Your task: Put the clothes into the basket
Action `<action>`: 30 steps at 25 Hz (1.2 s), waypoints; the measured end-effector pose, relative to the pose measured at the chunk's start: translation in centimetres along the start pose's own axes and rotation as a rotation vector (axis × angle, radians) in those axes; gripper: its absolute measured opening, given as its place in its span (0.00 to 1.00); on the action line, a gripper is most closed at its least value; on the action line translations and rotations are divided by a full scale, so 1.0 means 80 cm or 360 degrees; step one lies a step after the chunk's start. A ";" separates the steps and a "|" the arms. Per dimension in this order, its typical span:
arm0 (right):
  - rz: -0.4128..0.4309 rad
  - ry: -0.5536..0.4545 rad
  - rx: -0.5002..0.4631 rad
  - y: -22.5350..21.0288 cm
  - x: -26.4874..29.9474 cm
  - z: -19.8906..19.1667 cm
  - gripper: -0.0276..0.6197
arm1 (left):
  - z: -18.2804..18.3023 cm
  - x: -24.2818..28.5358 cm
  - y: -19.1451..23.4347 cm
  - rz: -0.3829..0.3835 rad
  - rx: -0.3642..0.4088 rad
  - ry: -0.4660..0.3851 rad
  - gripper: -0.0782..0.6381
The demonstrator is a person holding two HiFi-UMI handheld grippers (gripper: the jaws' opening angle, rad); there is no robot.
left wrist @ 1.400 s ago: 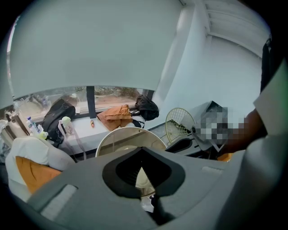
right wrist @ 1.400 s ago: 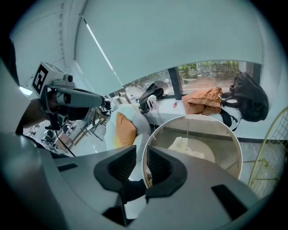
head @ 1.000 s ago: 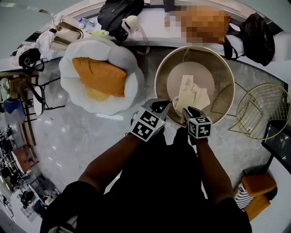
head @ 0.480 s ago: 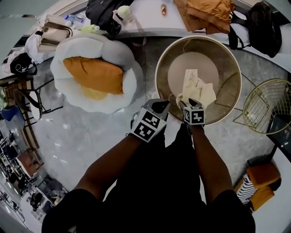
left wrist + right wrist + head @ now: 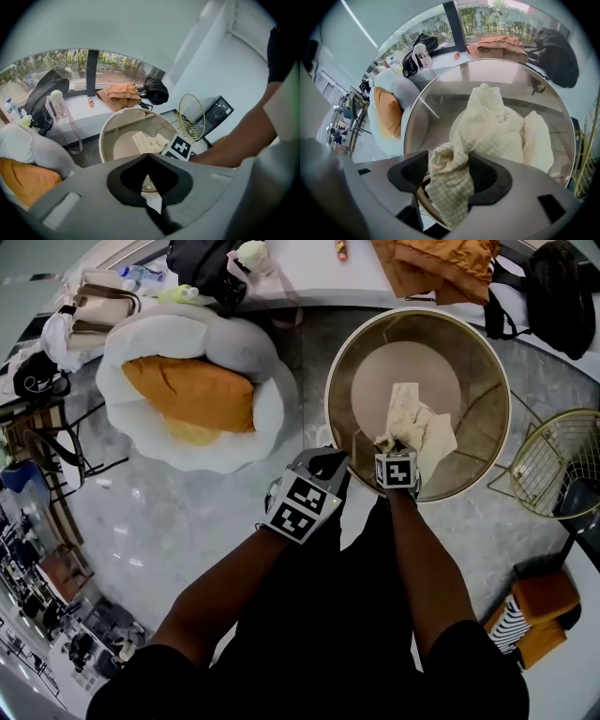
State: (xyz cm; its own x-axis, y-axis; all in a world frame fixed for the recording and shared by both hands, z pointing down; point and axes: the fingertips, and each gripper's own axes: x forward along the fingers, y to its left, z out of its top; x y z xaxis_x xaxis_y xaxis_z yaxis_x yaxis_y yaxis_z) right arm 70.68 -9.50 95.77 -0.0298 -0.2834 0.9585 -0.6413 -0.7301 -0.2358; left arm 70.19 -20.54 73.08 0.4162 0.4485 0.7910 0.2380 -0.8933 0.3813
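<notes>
Cloth, cream checked: trailing into basket from right tool, jaws just spread apart, likely to drop it; left tool closed, empty.

One round basket holds one cream checked garment. One heap of orange clothes lies on the one table. There are two black bags: the left bag and the right bag. One white pouf carries one orange cushion. There is one gold wire basket.
</notes>
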 end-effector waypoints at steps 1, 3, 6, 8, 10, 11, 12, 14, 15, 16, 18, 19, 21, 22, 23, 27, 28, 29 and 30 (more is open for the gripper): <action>-0.0023 -0.0002 -0.0036 -0.001 0.005 -0.002 0.46 | -0.002 0.000 0.002 -0.0002 -0.0011 0.0003 0.11; -0.0071 0.0002 -0.0109 -0.004 0.010 -0.004 0.47 | -0.004 0.000 0.007 -0.0002 -0.0039 0.0001 0.11; -0.0098 0.0022 -0.0134 -0.013 0.019 -0.009 0.48 | -0.005 0.001 0.012 -0.0002 -0.0061 0.0005 0.11; -0.0110 0.0030 -0.0115 -0.016 0.022 -0.009 0.47 | -0.006 0.001 0.011 -0.0006 -0.0044 0.0015 0.11; -0.0116 0.0054 -0.0101 -0.016 0.021 -0.011 0.45 | -0.007 0.000 0.011 -0.0006 -0.0043 0.0017 0.11; -0.0118 0.0065 -0.0095 -0.017 0.021 -0.012 0.44 | -0.007 -0.001 0.011 -0.0006 -0.0049 0.0016 0.11; -0.0116 0.0070 -0.0083 -0.019 0.022 -0.013 0.41 | -0.007 0.000 0.011 -0.0006 -0.0054 0.0013 0.11; -0.0090 0.0077 -0.0049 -0.025 0.022 -0.011 0.35 | -0.005 0.003 0.008 -0.0006 -0.0049 0.0008 0.11; -0.0070 0.0079 -0.0033 -0.028 0.019 -0.008 0.33 | -0.004 0.004 0.006 -0.0004 -0.0042 0.0005 0.11; -0.0050 0.0077 -0.0019 -0.031 0.015 -0.005 0.31 | -0.001 0.005 0.004 -0.0002 -0.0036 -0.0001 0.11; -0.0012 0.0057 -0.0003 -0.033 0.003 0.000 0.21 | 0.005 0.003 0.001 0.0005 -0.0035 -0.0016 0.11; 0.0004 0.0044 0.0000 -0.033 -0.004 0.002 0.19 | 0.009 0.002 0.000 0.0010 -0.0038 -0.0024 0.11; 0.0031 0.0003 -0.0005 -0.031 -0.021 0.007 0.17 | 0.016 -0.003 -0.002 0.0025 -0.0045 -0.0046 0.11; 0.0044 -0.0027 -0.0005 -0.030 -0.030 0.011 0.16 | 0.020 -0.005 -0.002 0.0037 -0.0050 -0.0065 0.11; 0.0056 -0.0057 -0.0003 -0.030 -0.040 0.015 0.16 | 0.026 -0.007 -0.001 0.0052 -0.0056 -0.0091 0.11; 0.0115 -0.0159 0.0006 -0.030 -0.086 0.024 0.15 | 0.043 -0.023 -0.007 0.0102 -0.0041 -0.0150 0.11; 0.0128 -0.0181 0.0003 -0.031 -0.099 0.025 0.15 | 0.047 -0.026 -0.011 0.0108 -0.0029 -0.0152 0.11; 0.0136 -0.0201 -0.0005 -0.034 -0.112 0.027 0.15 | 0.050 -0.030 -0.015 0.0112 -0.0028 -0.0157 0.11; 0.0142 -0.0218 -0.0016 -0.037 -0.126 0.028 0.15 | 0.053 -0.034 -0.018 0.0113 -0.0045 -0.0166 0.11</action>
State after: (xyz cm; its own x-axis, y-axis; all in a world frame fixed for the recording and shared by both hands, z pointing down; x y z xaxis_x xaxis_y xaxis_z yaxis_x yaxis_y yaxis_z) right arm 74.57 -5.90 86.47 0.0175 -0.4295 0.9029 -0.6484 -0.6923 -0.3168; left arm 72.47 -20.33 68.34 0.5204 0.3832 0.7631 0.1802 -0.9228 0.3406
